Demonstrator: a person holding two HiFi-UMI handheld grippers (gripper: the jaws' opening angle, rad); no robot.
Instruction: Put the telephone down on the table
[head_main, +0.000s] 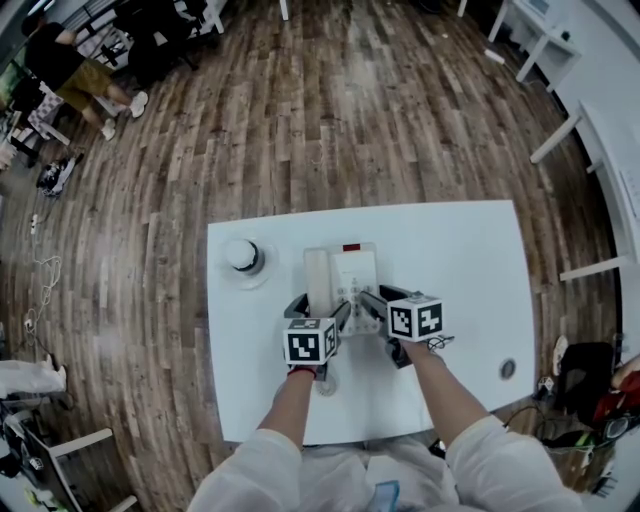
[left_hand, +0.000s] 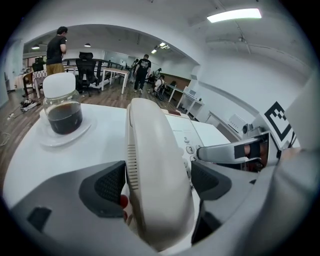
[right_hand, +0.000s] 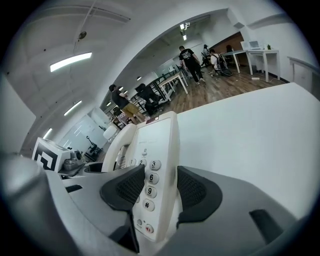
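We find the telephone (head_main: 343, 278) at the middle of the table (head_main: 470, 260), somewhat toward the near edge, with both tools on it. The left gripper (left_hand: 159, 184) is closed on the handset (left_hand: 150, 150), one pad against each long side. The right gripper (right_hand: 161, 192) is clamped narrow across the base's right edge, its inner pad over the keypad (right_hand: 150, 177). A jar (head_main: 242, 255) of dark liquid stands apart toward the far left corner.

We cannot tell whether the base rests fully on the table. We judge the step in hand to be the set-down itself, at or near its end. The next move calls for lowering evenly until the base sits flat. Both pairs of jaws should then part and draw back without dragging the handset off its cradle.
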